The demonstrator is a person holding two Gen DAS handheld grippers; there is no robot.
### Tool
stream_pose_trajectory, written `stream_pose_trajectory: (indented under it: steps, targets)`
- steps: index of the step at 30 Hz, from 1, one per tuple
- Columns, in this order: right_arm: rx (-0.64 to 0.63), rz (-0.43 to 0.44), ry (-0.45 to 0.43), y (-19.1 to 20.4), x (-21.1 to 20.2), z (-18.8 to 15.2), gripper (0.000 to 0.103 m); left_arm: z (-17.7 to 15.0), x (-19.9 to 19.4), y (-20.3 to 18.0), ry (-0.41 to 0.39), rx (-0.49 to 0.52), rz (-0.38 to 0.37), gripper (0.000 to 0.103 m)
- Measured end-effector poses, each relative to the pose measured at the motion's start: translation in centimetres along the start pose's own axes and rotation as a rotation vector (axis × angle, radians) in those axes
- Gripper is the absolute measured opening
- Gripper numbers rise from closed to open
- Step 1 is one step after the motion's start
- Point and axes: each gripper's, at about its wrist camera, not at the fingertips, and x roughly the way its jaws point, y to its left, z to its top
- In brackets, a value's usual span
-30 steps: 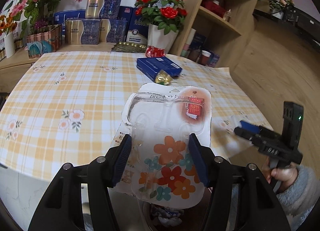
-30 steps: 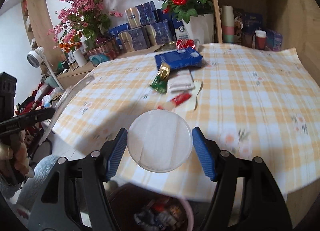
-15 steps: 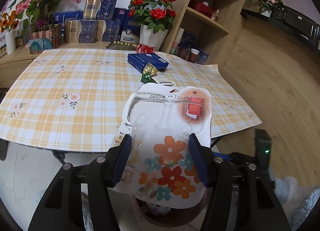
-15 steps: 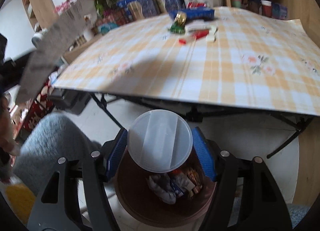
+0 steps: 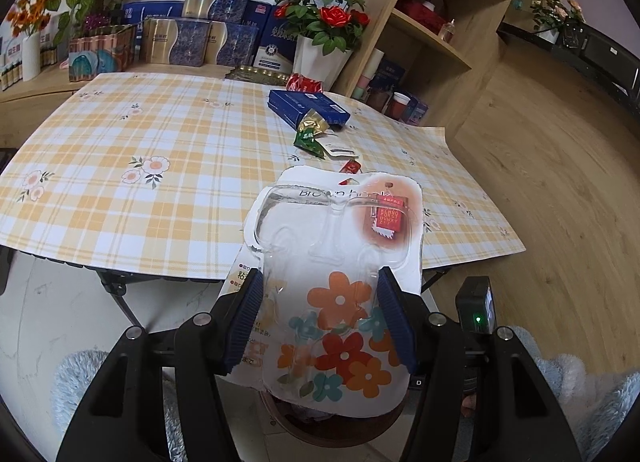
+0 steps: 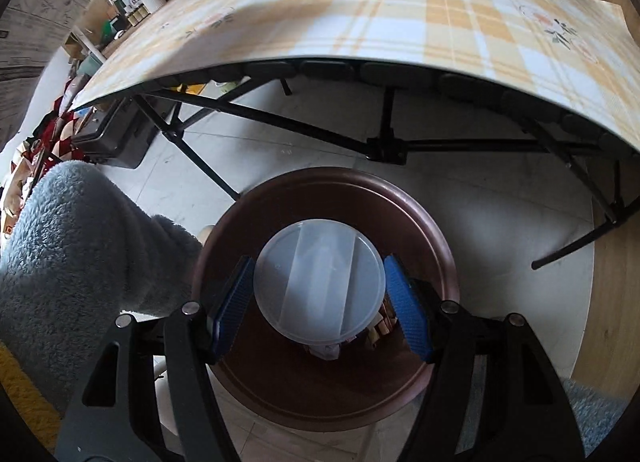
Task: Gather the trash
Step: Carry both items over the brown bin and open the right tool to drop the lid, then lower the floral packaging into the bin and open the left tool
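Note:
My left gripper (image 5: pixel 320 320) is shut on a flowered blister pack (image 5: pixel 340 302) of clear plastic and card, held off the table's near edge above the brown trash bin (image 5: pixel 348 428), whose rim shows just below the pack. My right gripper (image 6: pixel 322 304) is shut on a round translucent plastic lid (image 6: pixel 320 282), pointing steeply down right over the brown trash bin (image 6: pixel 240 246), which holds wrappers. A green and gold wrapper (image 5: pixel 312 134), a red wrapper (image 5: pixel 351 167) and a blue box (image 5: pixel 308 106) lie on the checked table (image 5: pixel 140 166).
A person's fleecy grey sleeve (image 6: pixel 72 246) lies left of the bin. Black folding table legs (image 6: pixel 384 142) cross behind the bin. Red roses in a white pot (image 5: pixel 324 38), gift boxes (image 5: pixel 192 34) and wooden shelves (image 5: pixel 432 30) stand behind the table.
My right gripper has dropped from above the tabletop and tipped down over the bin, lid still held. My left gripper has pulled back off the table's edge with the blister pack.

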Motion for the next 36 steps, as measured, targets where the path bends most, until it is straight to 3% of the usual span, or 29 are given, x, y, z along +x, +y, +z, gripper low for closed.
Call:
stream_pose_trajectory:
  steps: [2,4,8,15,21,26,31,36]
  targets:
    - [-0.003,-0.005,-0.008,0.2,-0.2,0.2,0.072,-0.1,0.1,0.1,0.003,-0.002,0.000,0.057]
    - [-0.003,-0.013,-0.031,0.2,-0.6,0.3,0.085,-0.1,0.1,0.1,0.004,-0.001,0.000,0.057]
    - [0.027,-0.030,-0.098,-0.5,-2.0,0.7,0.087,-0.4,0.4,0.0,0.011,0.029,-0.002,0.057]
    - [0.161,-0.081,-0.365,-4.0,-8.7,1.8,0.095,-1.7,1.0,-1.5,0.059,0.138,-0.032,0.057]
    - [0.190,-0.168,-0.526,-7.0,-13.6,2.4,0.097,-2.9,2.2,-3.5,0.121,0.283,-0.078,0.057]
    - [0.170,-0.269,-0.586,-8.6,-15.2,1.8,0.097,-4.0,4.0,-4.8,0.170,0.397,-0.097,0.057]
    - [0.248,-0.251,-0.573,-10.0,-14.1,1.3,0.097,-5.2,7.2,-4.8,0.283,0.443,-0.132,0.057]
    - [0.180,-0.280,-0.548,-8.6,-13.2,1.5,0.097,-5.7,10.0,-5.7,0.361,0.476,-0.149,0.058]
